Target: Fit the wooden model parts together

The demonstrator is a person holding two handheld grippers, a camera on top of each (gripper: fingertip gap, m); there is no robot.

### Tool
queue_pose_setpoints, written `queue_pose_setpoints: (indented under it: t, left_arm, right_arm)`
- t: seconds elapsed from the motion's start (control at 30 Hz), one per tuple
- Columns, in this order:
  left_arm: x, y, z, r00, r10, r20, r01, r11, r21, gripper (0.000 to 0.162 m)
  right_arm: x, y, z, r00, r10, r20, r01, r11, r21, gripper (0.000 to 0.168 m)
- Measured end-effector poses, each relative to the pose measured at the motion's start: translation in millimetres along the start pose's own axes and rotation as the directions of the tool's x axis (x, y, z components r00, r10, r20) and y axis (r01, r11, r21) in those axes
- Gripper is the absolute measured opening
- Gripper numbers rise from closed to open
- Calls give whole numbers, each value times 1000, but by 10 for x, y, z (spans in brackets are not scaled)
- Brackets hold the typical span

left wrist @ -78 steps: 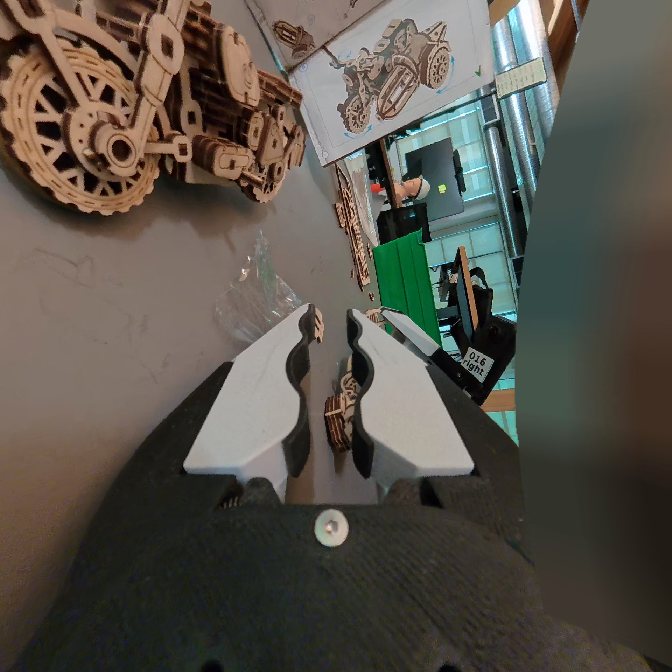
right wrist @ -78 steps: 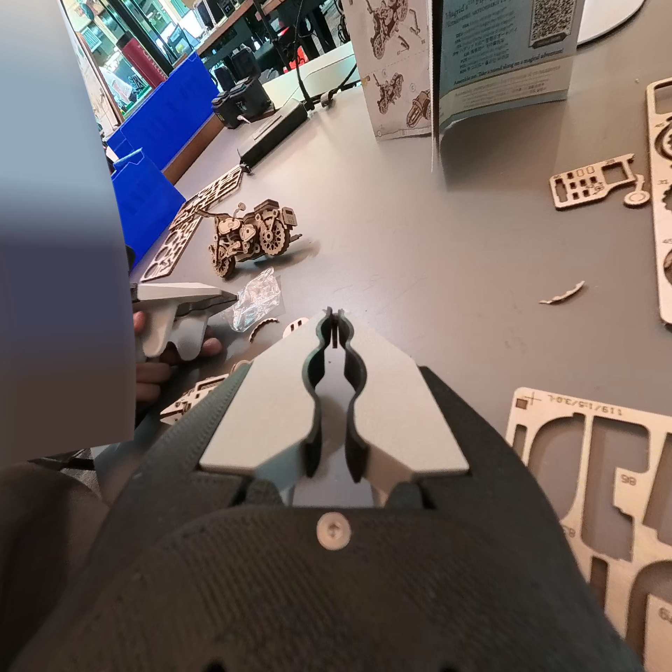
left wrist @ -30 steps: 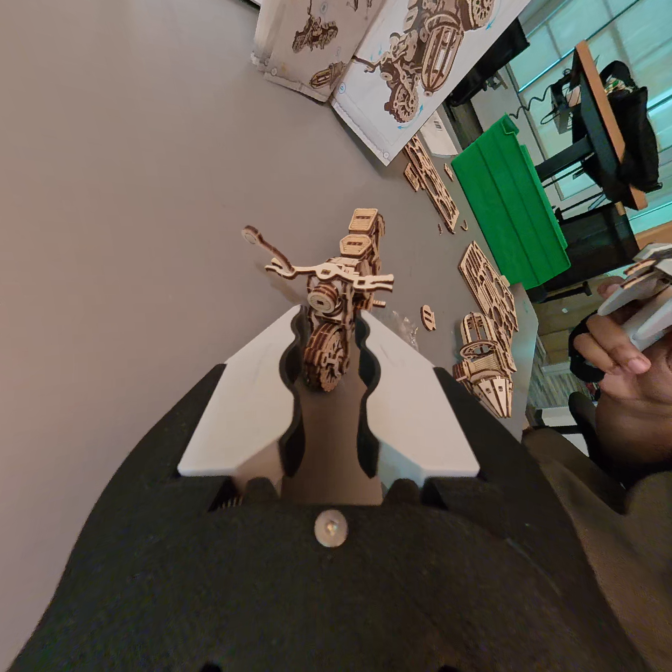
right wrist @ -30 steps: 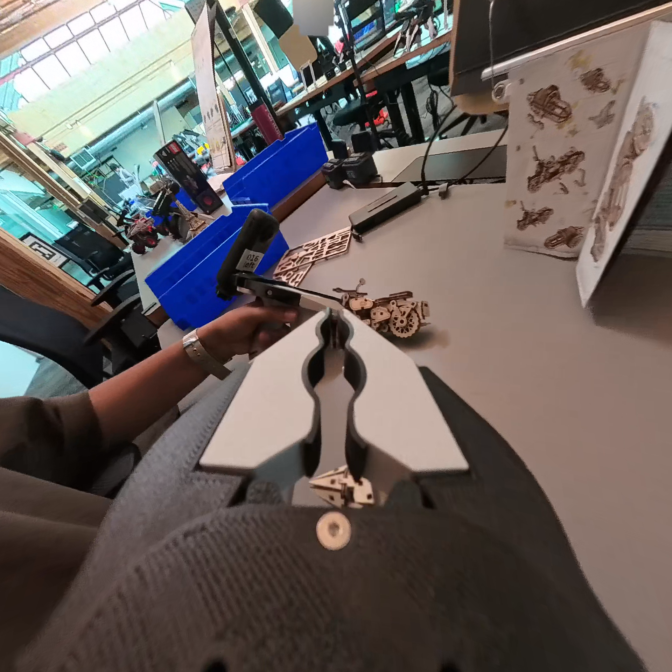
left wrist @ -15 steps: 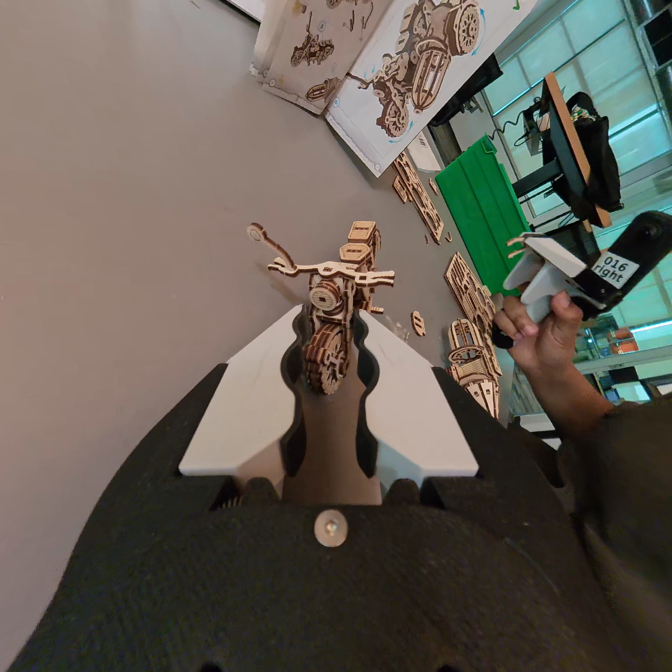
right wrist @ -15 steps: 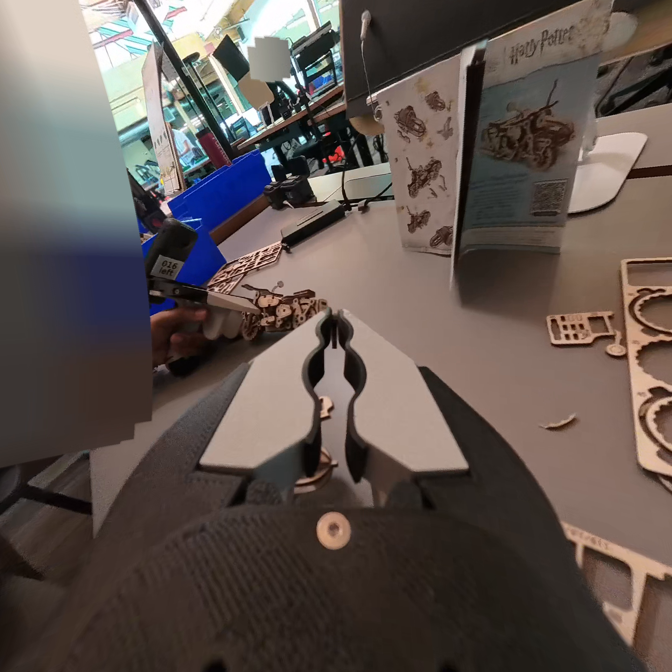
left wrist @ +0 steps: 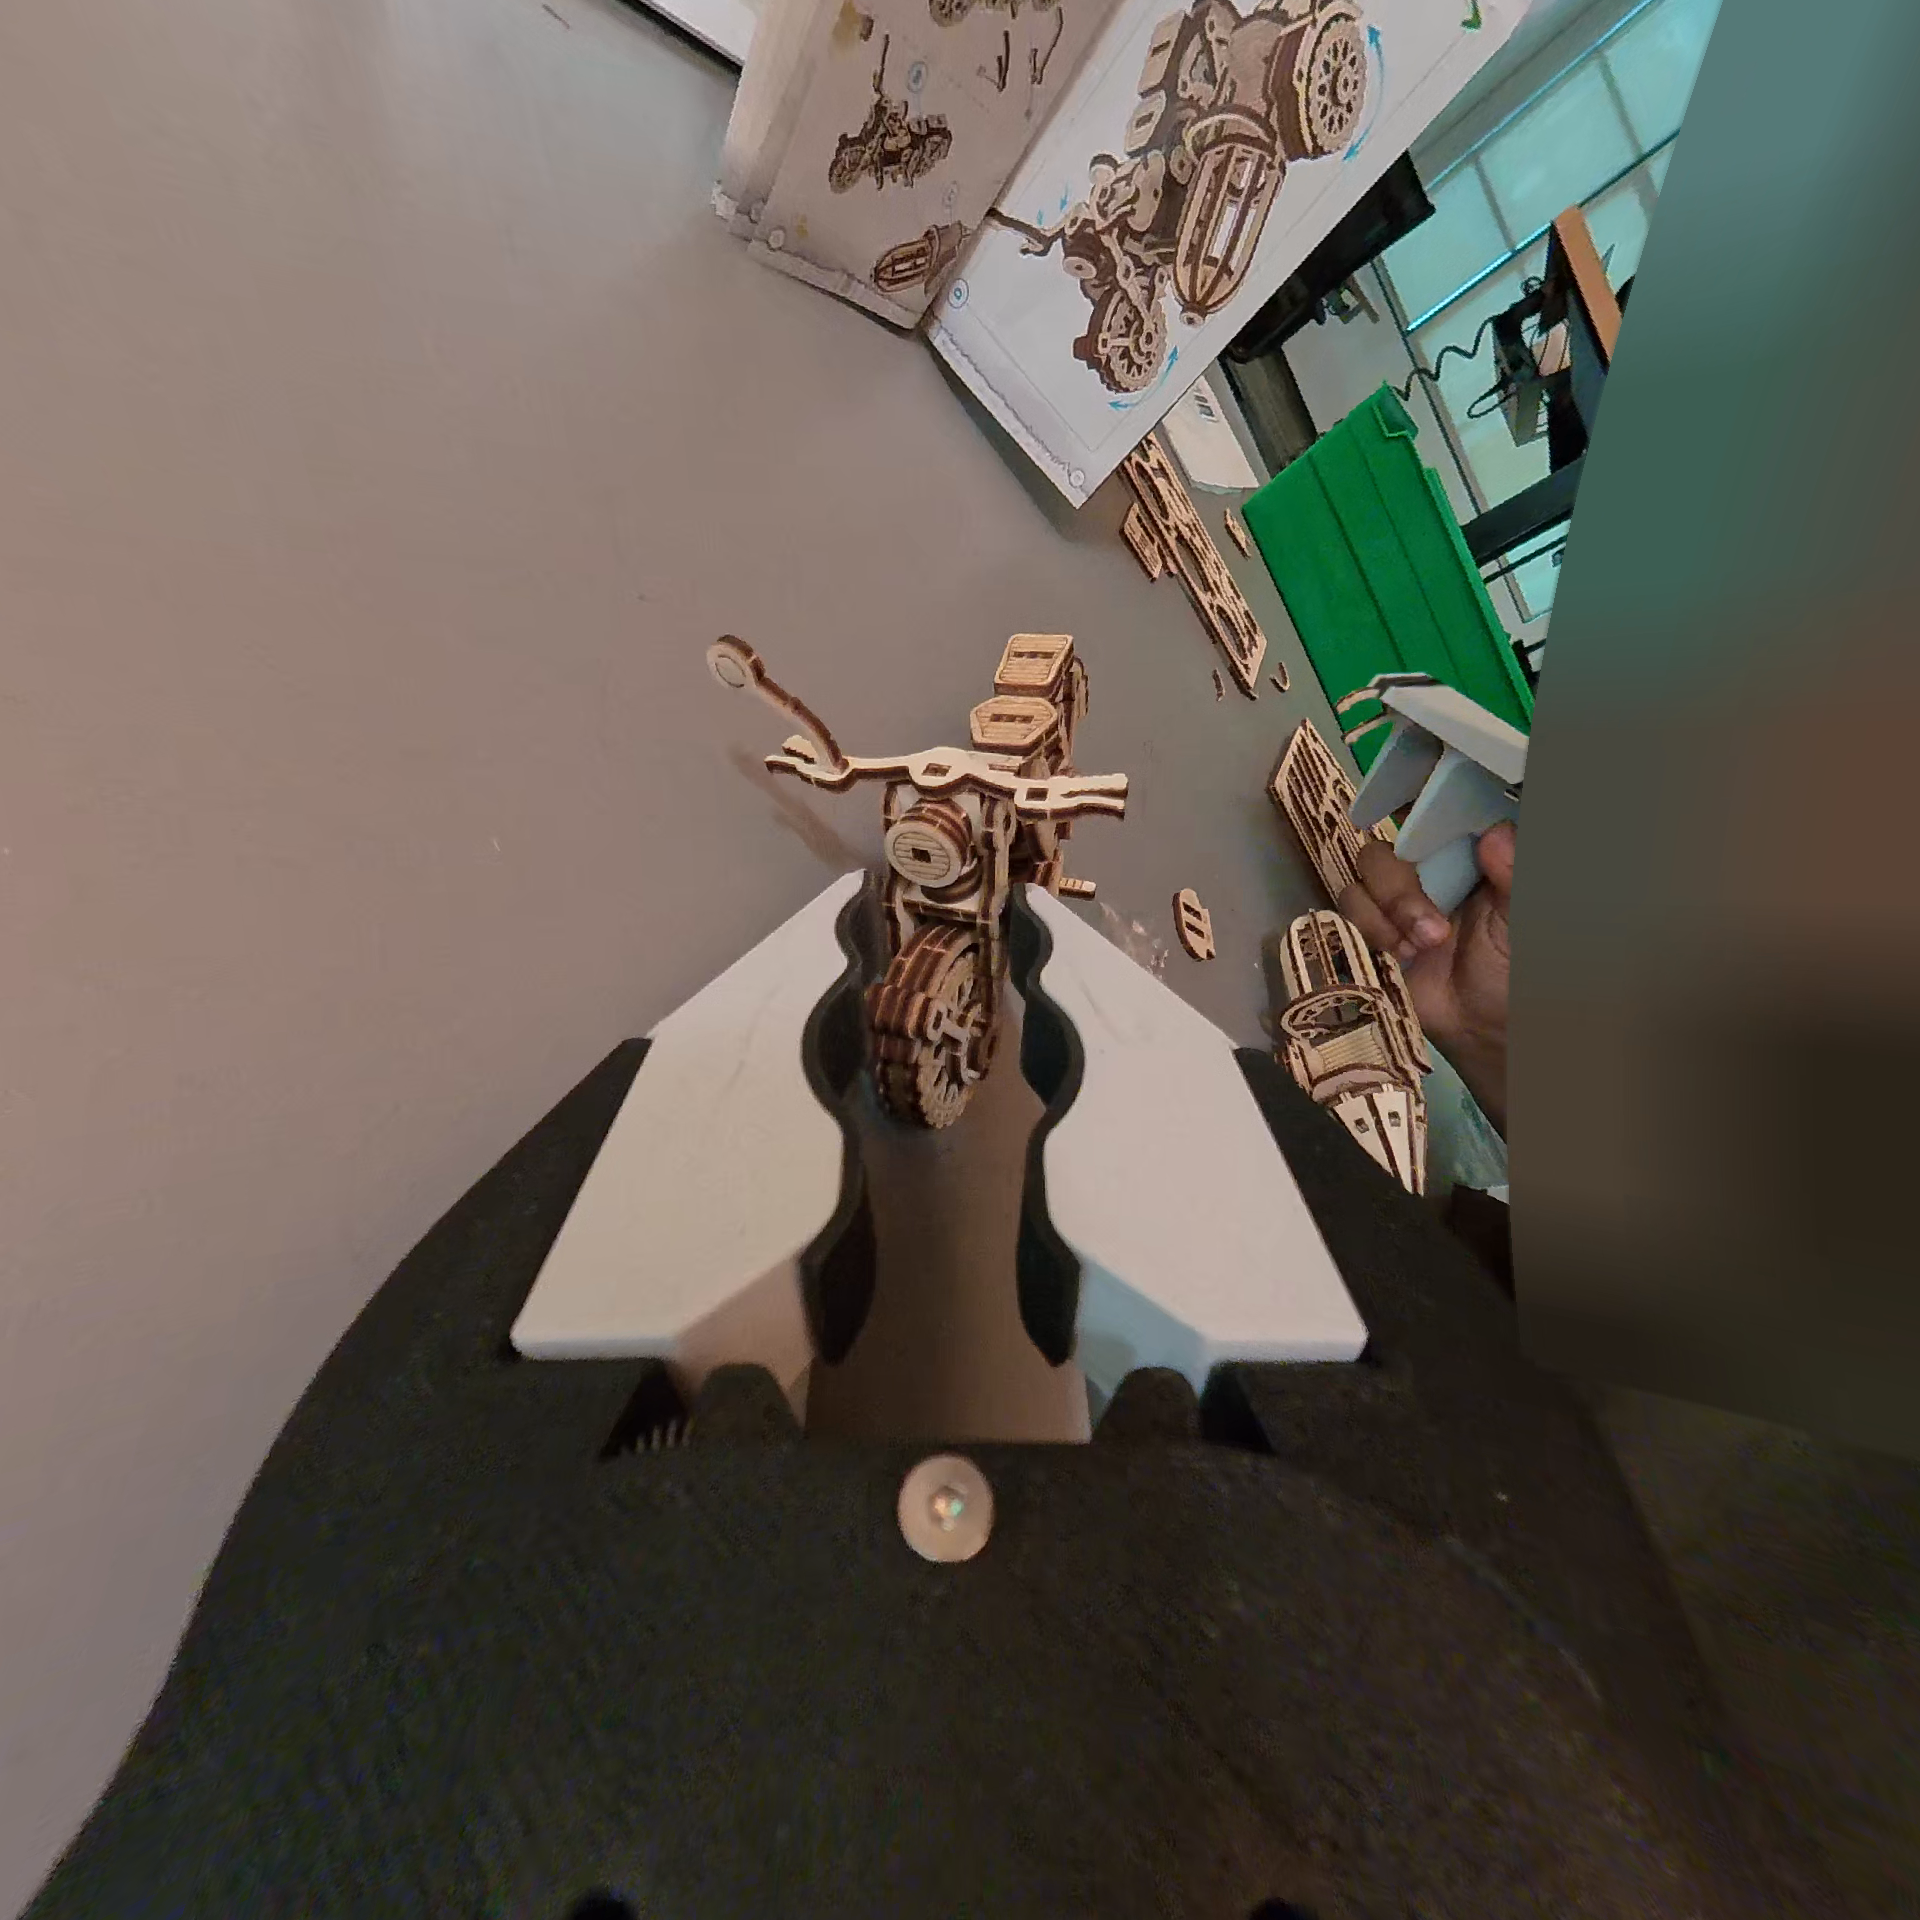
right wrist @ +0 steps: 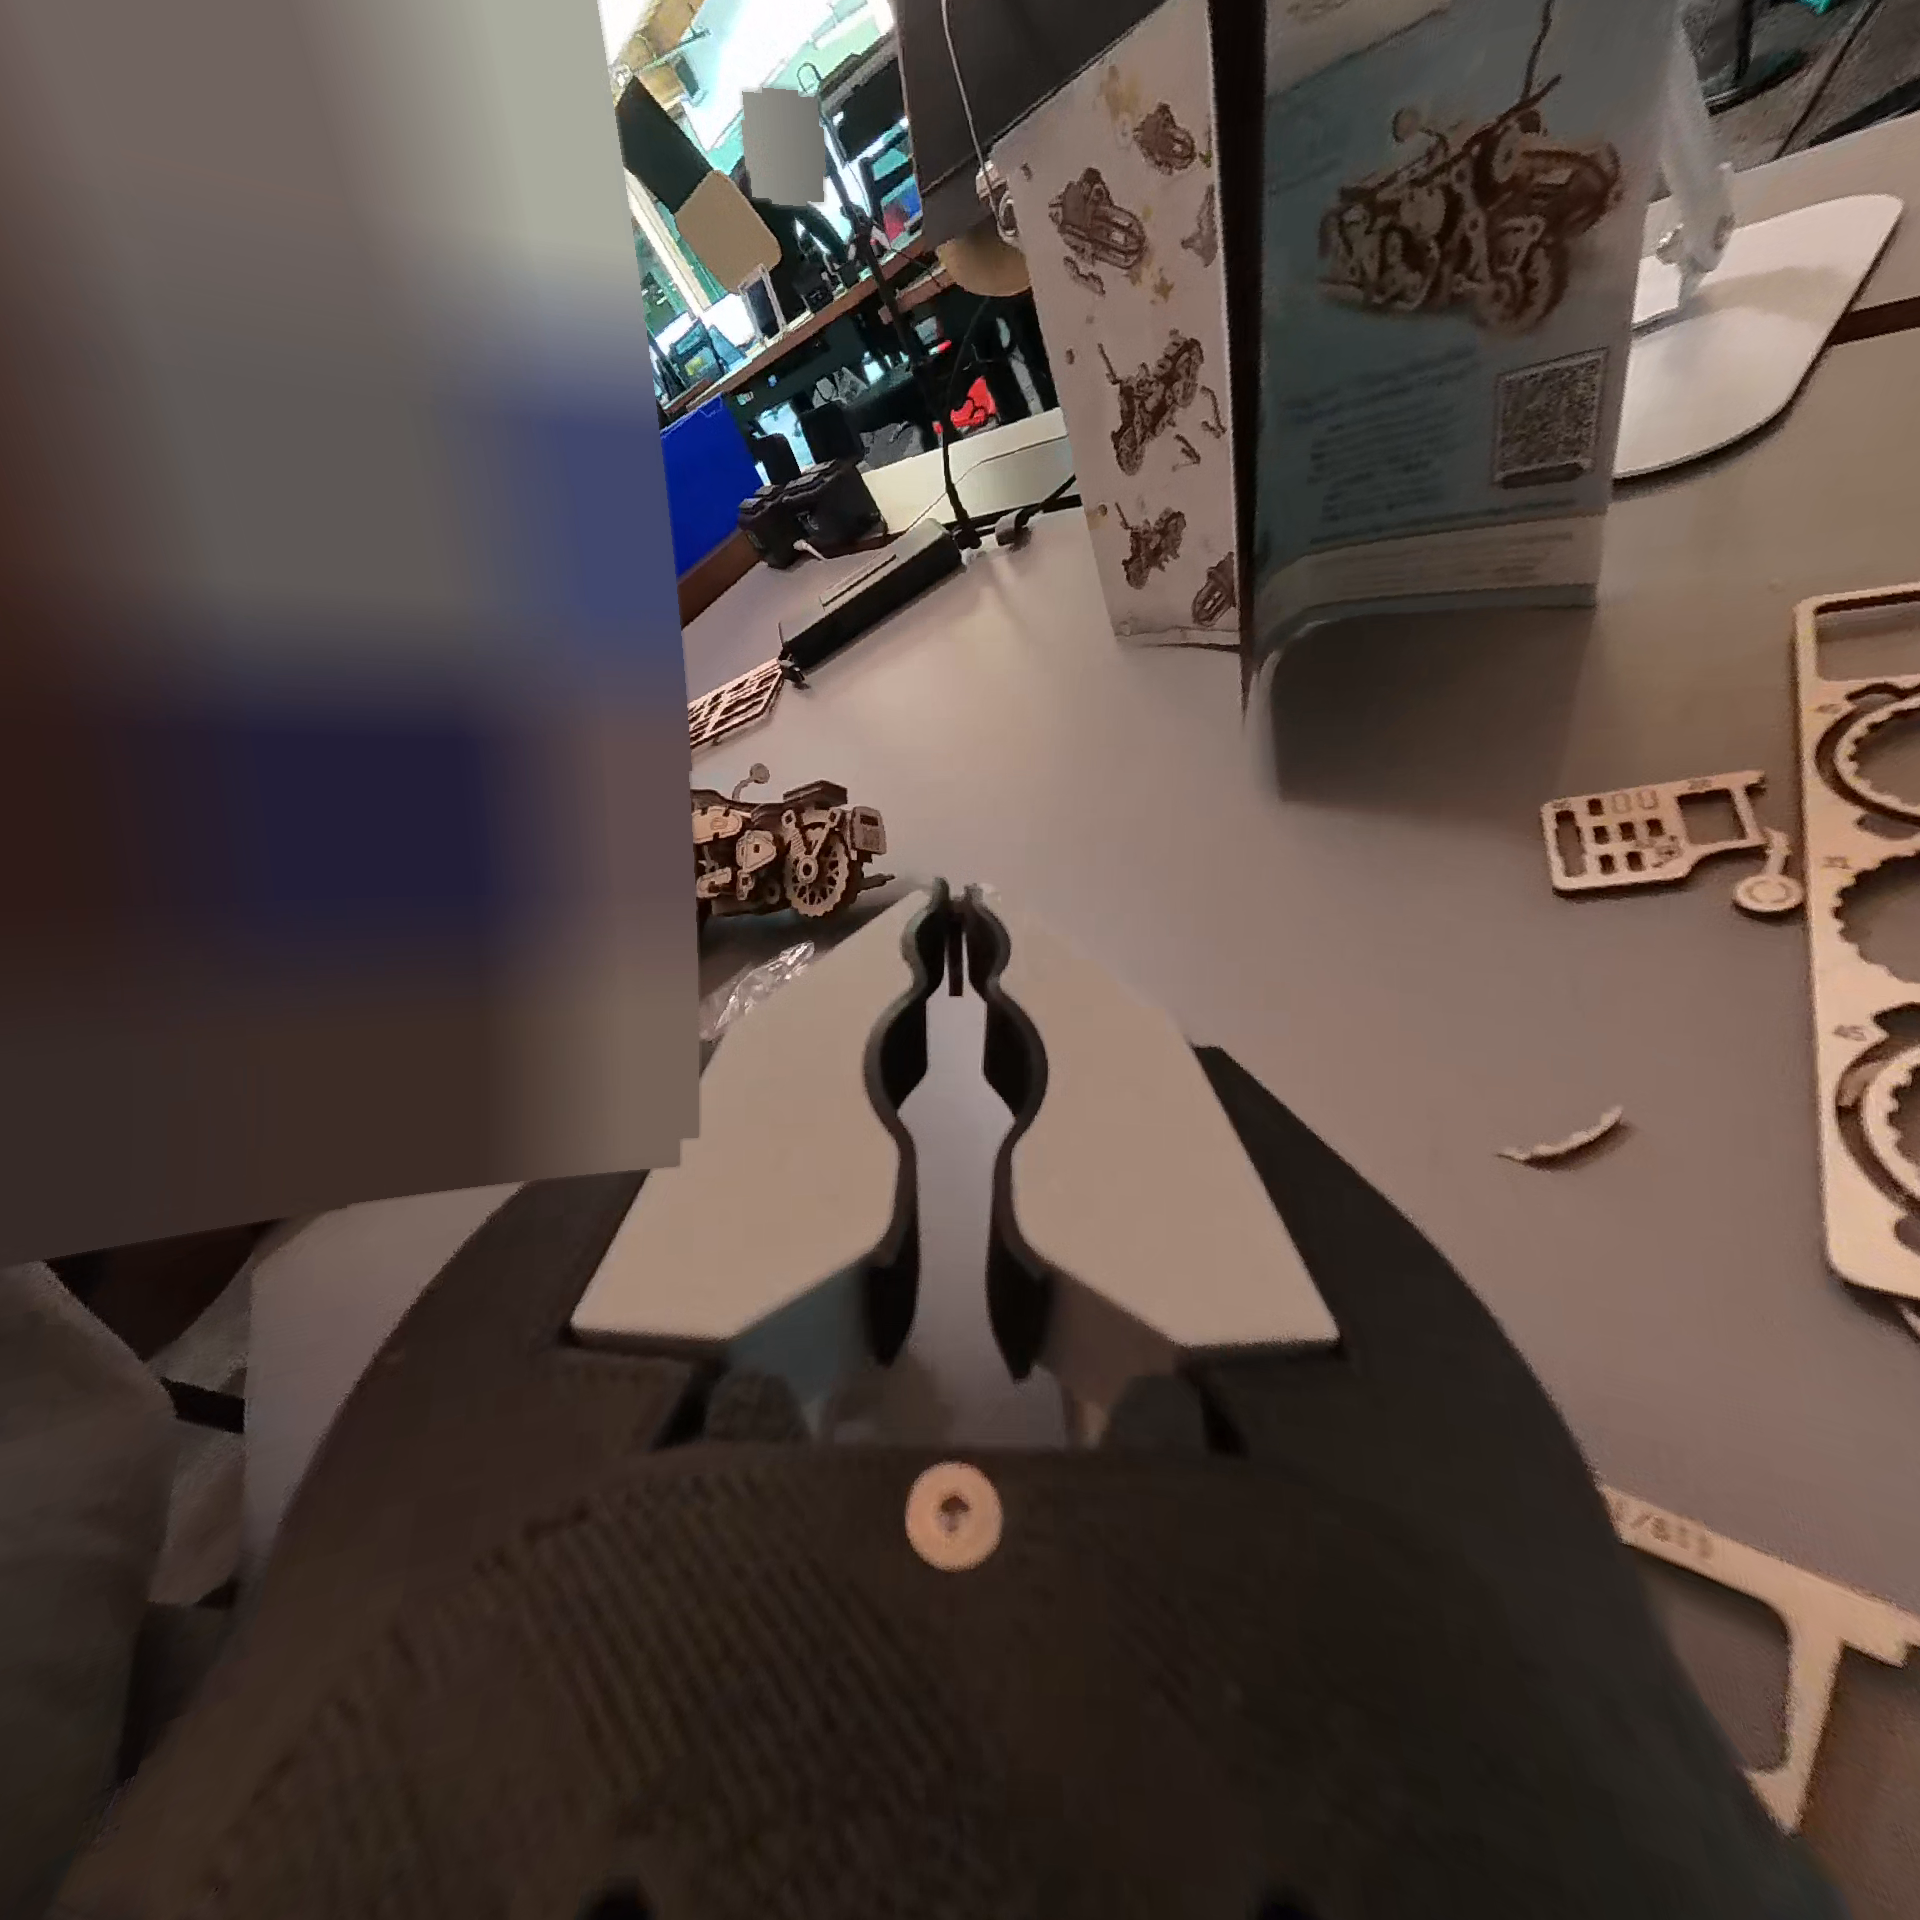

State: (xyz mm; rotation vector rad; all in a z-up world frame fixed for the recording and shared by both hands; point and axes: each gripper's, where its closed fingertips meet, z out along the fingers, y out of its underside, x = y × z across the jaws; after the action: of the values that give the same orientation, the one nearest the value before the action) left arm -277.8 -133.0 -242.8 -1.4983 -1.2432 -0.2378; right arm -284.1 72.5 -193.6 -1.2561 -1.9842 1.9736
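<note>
On the counter (left wrist: 312,727), left tongs (left wrist: 940,914) clamp the largely built motorcycle (left wrist: 935,914) by its front wheel, while right tongs (right wrist: 954,894) pinch a thin sliver, sidecar (left wrist: 1345,1029) seemingly unattached.

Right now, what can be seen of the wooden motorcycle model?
The wooden motorcycle model is built of pale laser-cut plywood layers with dark burnt edges. It stands upright on the grey table, front toward the left gripper, whose fingers flank its spoked front wheel. A round headlight, wide handlebar, one mirror on a stalk and two slatted seat pads show. The right wrist view shows its side.
</note>
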Motion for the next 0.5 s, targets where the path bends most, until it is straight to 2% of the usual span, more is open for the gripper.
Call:
queue_pose_setpoints:
  t: [0.03, 0.5]
  left_arm:
    - [-1, 0, 0, 1000, -1, 0, 1, 1000, 0, 23]
    - [-6, 3, 0, 1000, 1, 3, -1, 1000, -2, 23]
  right_arm:
    - [13, -3, 2, 1000, 8, -1, -8, 1000, 0, 0]
    - [58, 10, 14, 999, 29, -17, -29, 1000, -10, 0]
